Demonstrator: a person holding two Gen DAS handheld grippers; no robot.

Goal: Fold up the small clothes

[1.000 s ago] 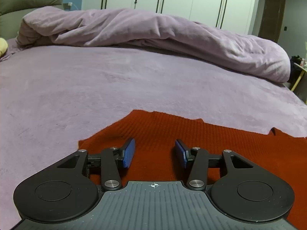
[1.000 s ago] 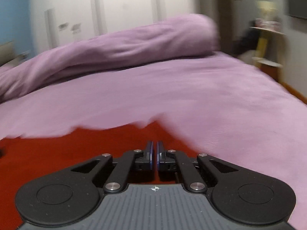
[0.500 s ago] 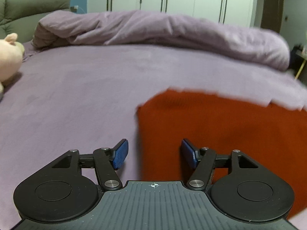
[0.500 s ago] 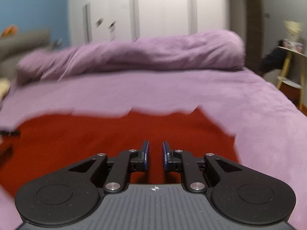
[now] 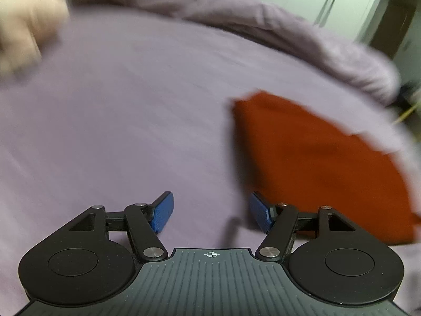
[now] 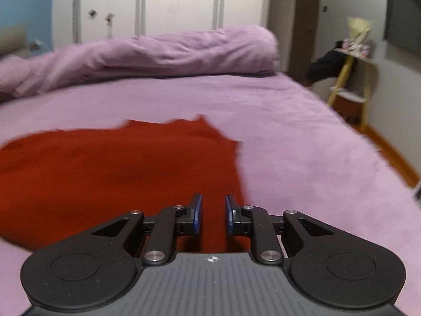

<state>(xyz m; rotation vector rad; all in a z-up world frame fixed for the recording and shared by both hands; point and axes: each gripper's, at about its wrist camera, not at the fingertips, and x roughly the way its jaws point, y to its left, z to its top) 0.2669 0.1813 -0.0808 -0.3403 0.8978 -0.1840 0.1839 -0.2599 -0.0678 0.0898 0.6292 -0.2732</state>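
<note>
A rust-red knitted garment [image 5: 315, 158] lies flat on the purple bed sheet [image 5: 118, 131]. In the left wrist view it sits to the right of my left gripper [image 5: 211, 212], which hangs open over bare sheet with nothing between its blue pads. In the right wrist view the same garment [image 6: 105, 168] spreads out to the left and ahead. My right gripper [image 6: 213, 214] hovers above the garment's near right edge; its jaws are opening, a narrow gap shows, and nothing is between the pads.
A rolled purple duvet [image 6: 147, 58] lies across the far side of the bed. A pale plush toy [image 5: 23, 21] shows blurred at the upper left. A yellow-legged side table [image 6: 350, 76] stands by the wall right of the bed, white wardrobes [image 6: 171, 5] behind.
Both grippers let go of the red garment and pulled back. The left one widened and swung left onto bare sheet. The right one went from shut to slightly open.
</note>
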